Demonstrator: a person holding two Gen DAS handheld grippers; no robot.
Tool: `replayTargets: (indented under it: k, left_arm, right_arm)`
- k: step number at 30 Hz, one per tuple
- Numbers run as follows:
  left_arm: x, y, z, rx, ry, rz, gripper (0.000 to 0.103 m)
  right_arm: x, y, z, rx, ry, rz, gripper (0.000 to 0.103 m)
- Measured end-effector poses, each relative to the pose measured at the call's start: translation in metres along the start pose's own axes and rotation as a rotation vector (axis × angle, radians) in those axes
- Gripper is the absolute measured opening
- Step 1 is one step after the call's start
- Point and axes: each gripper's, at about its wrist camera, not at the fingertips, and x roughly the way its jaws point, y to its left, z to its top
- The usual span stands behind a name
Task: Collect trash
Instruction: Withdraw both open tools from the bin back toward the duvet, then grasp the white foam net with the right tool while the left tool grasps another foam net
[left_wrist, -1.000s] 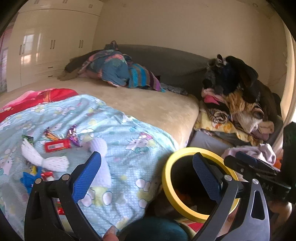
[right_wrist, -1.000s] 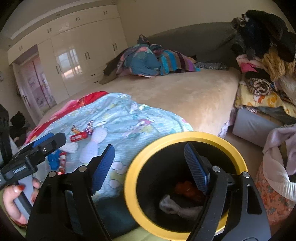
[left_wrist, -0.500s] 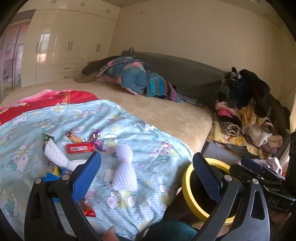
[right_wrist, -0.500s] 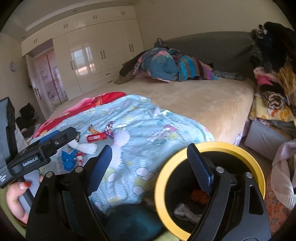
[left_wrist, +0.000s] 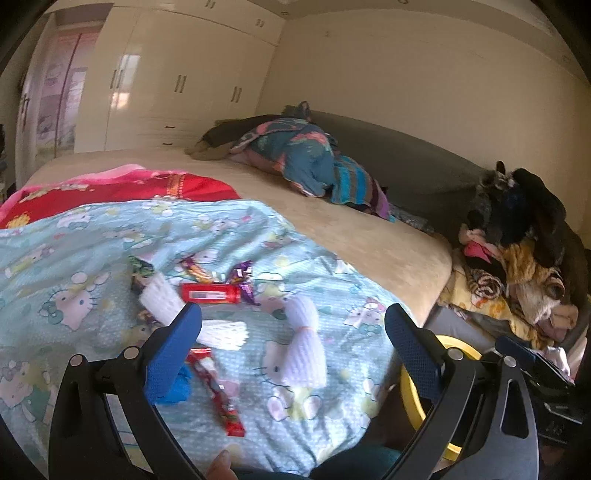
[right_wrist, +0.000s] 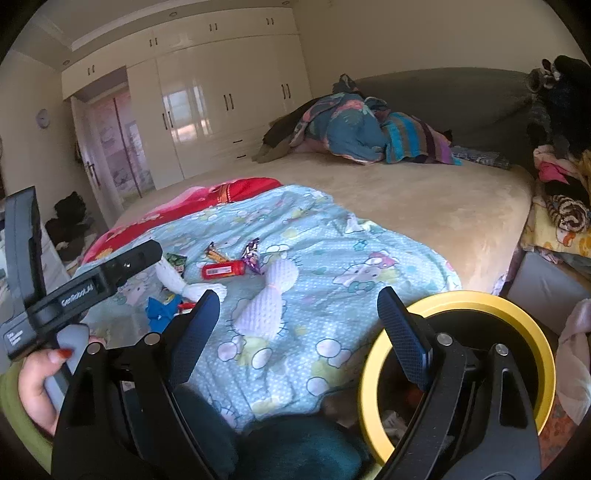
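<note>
Flanking wrappers (left_wrist: 210, 294): foam sleeves (left_wrist: 303, 347) | bin (right_wrist: 458, 301) beside bed

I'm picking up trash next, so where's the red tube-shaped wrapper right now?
In the left wrist view the red wrapper lies left of centre on the light blue cartoon blanket, between a purple candy wrapper and a white foam net.

Wrappers (left_wrist: 212, 293) and foam nets (left_wrist: 304, 350) lie scattered on the quilt (left_wrist: 92, 240), spread over the bed's (left_wrist: 362, 240) near corner. Bin (right_wrist: 458, 306) on the floor right of the bed. Clothes pile (left_wrist: 517, 258) behind the bin. Wardrobe (right_wrist: 221, 92) beyond the bed.
</note>
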Motion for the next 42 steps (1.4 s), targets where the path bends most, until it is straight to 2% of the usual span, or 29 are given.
replayTargets:
  k: [8,16,23,28,42]
  left_arm:
    - [0.001,0.034,0.004,-0.059,-0.009,0.07,0.096]
    - [0.007,0.083,0.002,-0.126,0.007,0.155,0.096]
    - [0.014,0.112,-0.004,-0.174,0.032,0.197,0.096]
    - [0.02,0.123,-0.008,-0.196,0.05,0.21,0.096]
    - [0.05,0.121,-0.009,-0.191,0.101,0.163,0.096]
  right_arm:
    - [0.016,0.016,0.001,-0.021,0.02,0.017,0.083]
    - [0.05,0.029,0.001,-0.028,0.08,0.035,0.083]
    - [0.08,0.04,-0.005,-0.054,0.134,0.045,0.083]
    - [0.102,0.043,-0.008,-0.053,0.174,0.046,0.083]
    - [0.17,0.047,-0.019,0.001,0.292,0.028,0.083]
